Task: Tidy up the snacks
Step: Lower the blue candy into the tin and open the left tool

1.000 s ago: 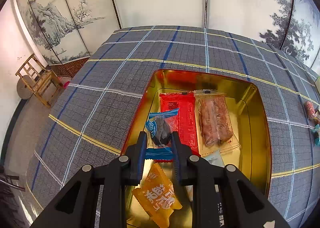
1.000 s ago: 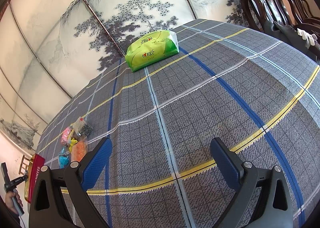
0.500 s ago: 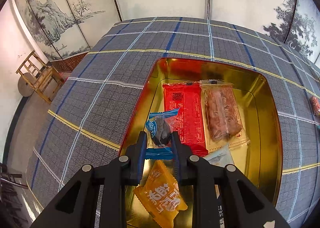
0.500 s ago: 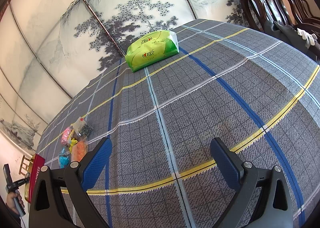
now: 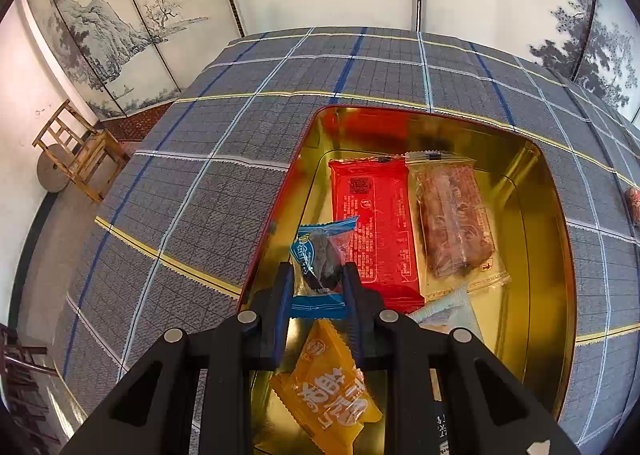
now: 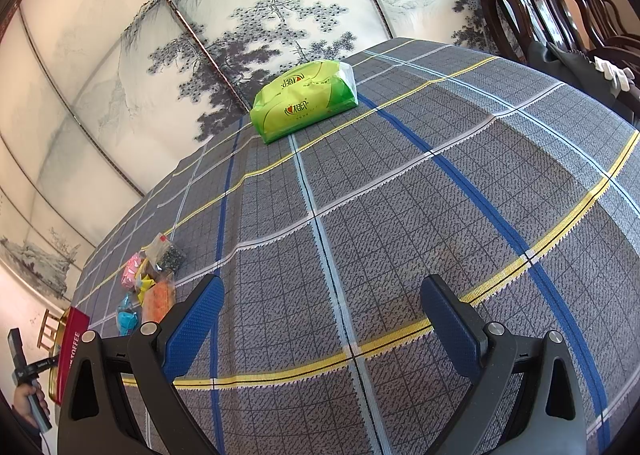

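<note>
My left gripper [image 5: 316,287] is shut on a small blue-and-clear snack packet [image 5: 320,255] and holds it above the near left part of a gold tin [image 5: 548,215]. In the tin lie a red packet [image 5: 372,219], a clear-wrapped brown cake [image 5: 454,223], an orange packet [image 5: 328,391] and a pale blue packet [image 5: 444,315]. My right gripper [image 6: 320,319] is open and empty over bare tablecloth. A heap of several loose snacks [image 6: 148,279] lies far to its left, next to the tin's red side [image 6: 70,351].
A green tissue pack [image 6: 306,99] sits at the far side of the plaid-covered table [image 6: 400,215]. Dark wooden chairs [image 6: 560,7] stand at the right edge. A wooden stool [image 5: 80,151] stands on the floor left of the table. One more snack [image 5: 634,203] lies right of the tin.
The left gripper has moved further over the tin with the blue packet still held; the tin's contents sit lower and more central in view. The right gripper has not moved.
</note>
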A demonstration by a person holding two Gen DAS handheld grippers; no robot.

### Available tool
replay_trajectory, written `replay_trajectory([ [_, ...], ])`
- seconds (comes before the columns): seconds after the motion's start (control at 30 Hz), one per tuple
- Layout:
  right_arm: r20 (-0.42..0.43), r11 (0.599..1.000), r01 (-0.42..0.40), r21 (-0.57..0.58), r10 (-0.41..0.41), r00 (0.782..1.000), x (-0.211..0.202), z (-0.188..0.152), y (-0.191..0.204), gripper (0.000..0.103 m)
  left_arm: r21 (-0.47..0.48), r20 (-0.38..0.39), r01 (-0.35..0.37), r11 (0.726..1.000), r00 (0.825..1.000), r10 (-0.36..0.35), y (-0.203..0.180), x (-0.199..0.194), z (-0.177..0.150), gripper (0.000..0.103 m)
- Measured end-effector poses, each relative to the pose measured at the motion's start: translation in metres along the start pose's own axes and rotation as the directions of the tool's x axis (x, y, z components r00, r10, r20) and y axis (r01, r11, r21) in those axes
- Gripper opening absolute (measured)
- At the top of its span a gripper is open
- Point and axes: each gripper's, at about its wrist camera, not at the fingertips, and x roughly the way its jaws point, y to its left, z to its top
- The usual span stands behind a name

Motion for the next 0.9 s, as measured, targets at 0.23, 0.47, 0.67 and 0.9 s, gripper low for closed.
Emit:
replay_trajectory([
  [0.23, 0.000, 1.000, 0.000, 0.000, 0.000, 1.000, 0.000, 0.000, 0.000, 0.098, -0.001, -0.009, -0.002, 1.000, 1.000, 0.002, 0.000, 0.004, 0.000, 0.021],
  [0.47, 0.000, 1.000, 0.000, 0.000, 0.000, 1.000, 0.000, 0.000, 0.000, 0.098, -0.005, -0.023, -0.010, 1.000, 1.000, 0.010, 0.005, 0.011, -0.004, 0.021],
  [0.67, 0.000, 1.000, 0.001, -0.001, -0.001, 1.000, 0.000, 0.000, 0.000, 0.098, -0.002, -0.029, -0.009, 1.000, 1.000, 0.009, 0.007, 0.012, -0.004, 0.021],
  [0.9, -0.002, 1.000, 0.001, -0.003, -0.001, 1.000, 0.001, 0.000, 0.000, 0.099, 0.004, -0.022, -0.012, 1.000, 1.000, 0.012, 0.006, 0.012, -0.004, 0.023],
])
